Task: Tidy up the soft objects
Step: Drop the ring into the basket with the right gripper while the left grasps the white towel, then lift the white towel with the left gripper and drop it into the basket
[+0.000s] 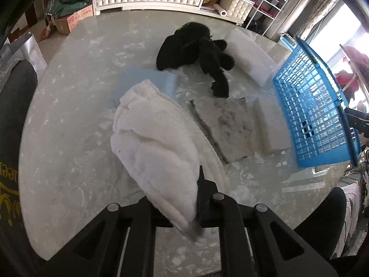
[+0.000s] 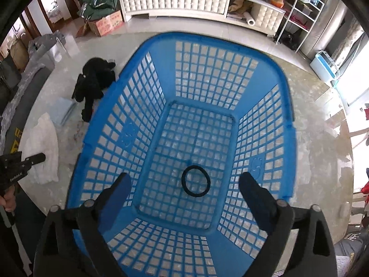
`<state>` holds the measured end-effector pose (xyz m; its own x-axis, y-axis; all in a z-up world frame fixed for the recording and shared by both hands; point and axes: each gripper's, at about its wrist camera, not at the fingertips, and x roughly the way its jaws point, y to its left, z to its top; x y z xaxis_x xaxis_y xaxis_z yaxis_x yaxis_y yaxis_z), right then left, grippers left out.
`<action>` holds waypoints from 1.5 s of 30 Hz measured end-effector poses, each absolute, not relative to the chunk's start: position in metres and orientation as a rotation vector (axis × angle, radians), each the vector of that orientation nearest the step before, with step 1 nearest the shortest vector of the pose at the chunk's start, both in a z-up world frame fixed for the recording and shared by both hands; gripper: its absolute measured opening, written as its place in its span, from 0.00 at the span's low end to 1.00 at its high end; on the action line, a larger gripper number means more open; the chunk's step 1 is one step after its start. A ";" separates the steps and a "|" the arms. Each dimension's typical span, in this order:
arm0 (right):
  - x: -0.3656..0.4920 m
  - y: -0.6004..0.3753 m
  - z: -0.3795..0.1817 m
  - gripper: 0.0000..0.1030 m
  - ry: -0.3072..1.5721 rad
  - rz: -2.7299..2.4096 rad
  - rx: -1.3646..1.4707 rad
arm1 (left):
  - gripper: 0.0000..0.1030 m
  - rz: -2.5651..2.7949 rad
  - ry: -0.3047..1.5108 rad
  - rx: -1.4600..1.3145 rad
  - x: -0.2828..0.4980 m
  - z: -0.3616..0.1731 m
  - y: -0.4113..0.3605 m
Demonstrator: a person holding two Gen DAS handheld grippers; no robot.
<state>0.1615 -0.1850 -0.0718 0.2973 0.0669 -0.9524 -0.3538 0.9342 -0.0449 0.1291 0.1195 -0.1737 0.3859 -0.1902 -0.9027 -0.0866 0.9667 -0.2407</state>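
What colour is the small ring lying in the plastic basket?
Black rubber-like ring; clearest in the right wrist view.

Cluttered home living room, tufted white cabinet, marble table

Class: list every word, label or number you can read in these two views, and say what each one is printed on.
"GenRobot.AI": tiny, on the body of the left gripper, which grips the white towel.
Cardboard box: red print, too blurred to read.
Dark fabric: yellow letters, cut off, unreadable.
Blue basket: embossed round mark, unreadable.
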 end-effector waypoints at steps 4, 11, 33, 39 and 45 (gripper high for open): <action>0.153 -0.192 -0.059 1.00 1.206 0.271 -0.263 | 0.10 -0.079 1.149 -0.256 0.120 -0.154 0.119; 0.138 -0.209 -0.046 1.00 1.185 0.251 -0.241 | 0.10 -0.103 1.105 -0.228 0.111 -0.120 0.103; 0.103 -0.261 -0.040 1.00 1.124 0.228 -0.146 | 0.10 -0.272 0.920 -0.040 0.131 0.004 0.000; 0.100 -0.274 -0.039 1.00 1.119 0.236 -0.119 | 0.10 -0.348 0.894 0.028 0.144 0.018 -0.039; 0.100 -0.287 -0.039 1.00 1.111 0.227 -0.089 | 0.10 -0.427 0.905 0.080 0.161 0.012 -0.071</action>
<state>0.1003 -0.2868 -0.0389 0.4237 0.1369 -0.8954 -0.2260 0.9732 0.0419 0.1612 -0.0706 0.0118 0.5401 -0.3254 -0.7762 0.3921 0.9133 -0.1100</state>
